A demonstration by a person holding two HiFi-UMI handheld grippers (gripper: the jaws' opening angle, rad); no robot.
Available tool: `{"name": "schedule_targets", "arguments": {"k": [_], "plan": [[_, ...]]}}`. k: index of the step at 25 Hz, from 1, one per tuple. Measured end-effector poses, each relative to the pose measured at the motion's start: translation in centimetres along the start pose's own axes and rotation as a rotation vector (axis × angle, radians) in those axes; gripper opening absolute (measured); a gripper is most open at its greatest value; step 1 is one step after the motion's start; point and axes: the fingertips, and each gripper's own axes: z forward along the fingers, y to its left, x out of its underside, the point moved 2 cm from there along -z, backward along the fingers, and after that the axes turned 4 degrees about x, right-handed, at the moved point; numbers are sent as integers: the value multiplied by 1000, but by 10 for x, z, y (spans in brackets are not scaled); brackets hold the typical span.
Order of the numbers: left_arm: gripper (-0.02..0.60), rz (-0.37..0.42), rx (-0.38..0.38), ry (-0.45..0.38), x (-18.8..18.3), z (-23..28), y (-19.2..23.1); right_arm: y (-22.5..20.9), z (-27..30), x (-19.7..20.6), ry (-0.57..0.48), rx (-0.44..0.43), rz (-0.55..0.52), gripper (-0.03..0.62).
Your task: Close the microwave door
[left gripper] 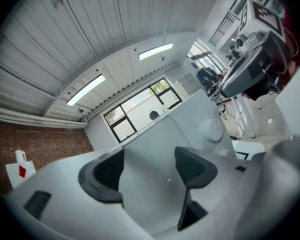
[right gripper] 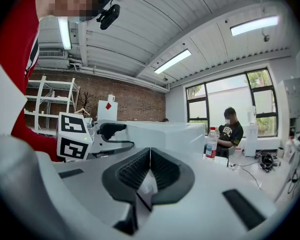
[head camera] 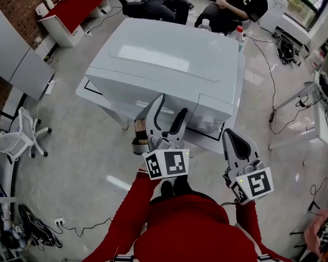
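With the microwave (head camera: 169, 59) on the desk (head camera: 95, 96) just ahead, its door (left gripper: 150, 149) facing the left gripper (head camera: 173, 105), whose fingers were spread and empty, a flat, steady push seemed wiser than a grip, while the right gripper (head camera: 233, 138) waited alongside, fingers pressed together.

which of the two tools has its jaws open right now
The left tool: its two jaws stand well apart with nothing between them, pointed at the microwave. The right tool has its jaws pressed together, empty.
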Motion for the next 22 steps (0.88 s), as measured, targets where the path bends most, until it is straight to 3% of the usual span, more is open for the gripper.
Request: {"name": "schedule_targets", "arguments": {"k": [9, 11, 13, 16, 17, 20, 22], "plan": [[322, 31, -15, -24, 1, -4, -1, -2, -4, 2, -4, 4, -7, 14], [322, 1, -10, -55, -5, -15, 5, -1, -2, -1, -11, -1, -9, 14], [307, -75, 30, -108, -15, -30, 18, 1, 0, -5, -22, -12, -9, 14], [238, -96, 118, -201, -30, -45, 40, 7, 1, -10, -47, -36, 0, 14], [184, -142, 134, -223, -29, -50, 43, 8, 1, -11, -53, -44, 4, 14], [28, -484, 137, -215, -5, -65, 38, 14, 1, -10, -52, -69, 2, 14], [11, -565, 178, -183, 9, -76, 25, 18, 0, -8, -46, -81, 2, 14]]}}
